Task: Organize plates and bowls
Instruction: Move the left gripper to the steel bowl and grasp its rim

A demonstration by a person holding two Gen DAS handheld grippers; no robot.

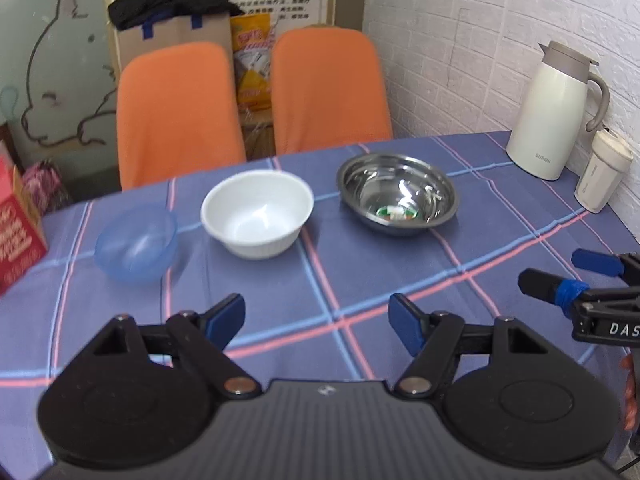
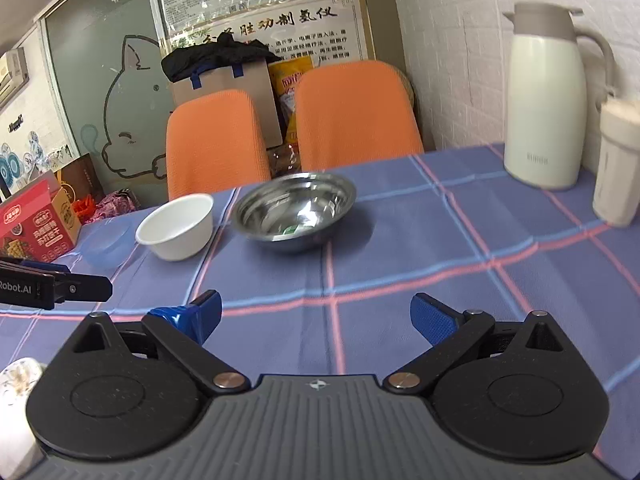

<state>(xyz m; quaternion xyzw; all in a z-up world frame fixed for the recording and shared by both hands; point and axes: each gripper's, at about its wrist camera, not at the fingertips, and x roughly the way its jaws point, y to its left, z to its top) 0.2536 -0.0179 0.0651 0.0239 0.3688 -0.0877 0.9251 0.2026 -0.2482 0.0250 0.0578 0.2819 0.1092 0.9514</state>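
Note:
Three bowls stand in a row on the checked blue tablecloth (image 1: 280, 296): a clear blue plastic bowl (image 1: 136, 244) at the left, a white bowl (image 1: 257, 213) in the middle, a steel bowl (image 1: 397, 193) with a small label inside at the right. My left gripper (image 1: 318, 318) hovers open over bare cloth, well short of the bowls. In the right wrist view my right gripper (image 2: 316, 318) is open too, nothing between its fingers. The white bowl (image 2: 176, 226), steel bowl (image 2: 295, 210) and blue bowl (image 2: 106, 246) lie beyond it. No plates are in view.
A cream thermos jug (image 1: 558, 110) and a cream cup (image 1: 604, 176) stand at the table's far right by the brick wall. A red carton (image 1: 18, 232) sits at the left edge. Two orange chairs (image 1: 256, 100) stand behind the table. The right gripper's fingers (image 1: 560, 288) enter at right.

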